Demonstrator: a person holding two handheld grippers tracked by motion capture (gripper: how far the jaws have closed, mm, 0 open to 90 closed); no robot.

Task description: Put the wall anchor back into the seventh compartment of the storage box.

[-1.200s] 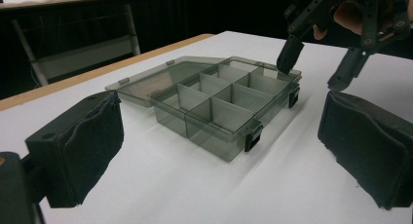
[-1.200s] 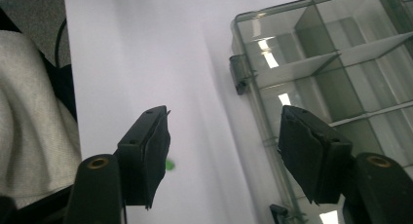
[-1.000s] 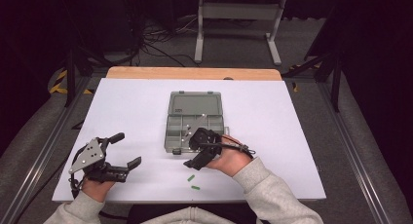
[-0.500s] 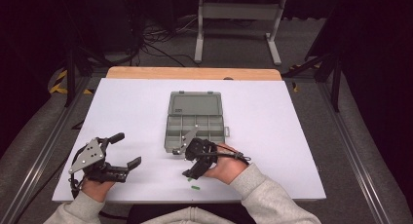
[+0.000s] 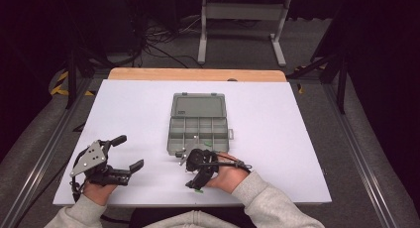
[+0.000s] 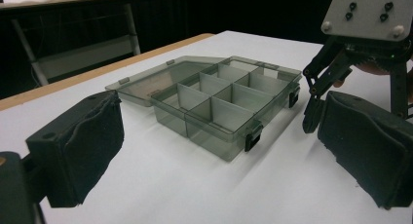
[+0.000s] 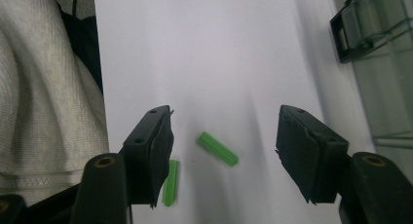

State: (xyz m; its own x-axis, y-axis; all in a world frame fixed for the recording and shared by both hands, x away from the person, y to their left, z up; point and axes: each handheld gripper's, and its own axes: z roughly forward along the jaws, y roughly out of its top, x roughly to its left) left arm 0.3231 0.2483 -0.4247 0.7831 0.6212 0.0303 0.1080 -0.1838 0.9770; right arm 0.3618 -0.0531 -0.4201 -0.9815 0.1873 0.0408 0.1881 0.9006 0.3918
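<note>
So the person has a gripper in each hand at a white table point(image 5: 297, 139). The grey compartment box point(image 5: 198, 131) sits around the middle of it with its lid point(image 5: 197, 105) flipped open and lying flat on the far side. From the left gripper view the box point(image 6: 229, 112) is see-through smoky plastic with dividers and black latches on the near wall, and the compartments look bare from this angle.

The right gripper point(image 5: 194, 181) is down at the near edge of the table, just in front of the box, pointed back toward the person. Its jaws are spread wide, nothing between the pads. In the right gripper view there are 2 green wall plugs lying on the table. One green plug point(image 7: 217, 148) sits in the gap between the jaws, closer to the left jaw, touching neither; its long axis runs diagonally, from upper left to lower right in that view. The second green plug point(image 7: 170, 182) lies right beside the left jaw, partly tucked behind it, its long axis nearly straight up and down in the view. A grey sleeve point(image 7: 44, 102) shows on the left there.

The left gripper point(image 5: 130, 153) rests off to the left, well apart from the box, jaws wide apart too and holding nothing, aimed toward the box.
</note>
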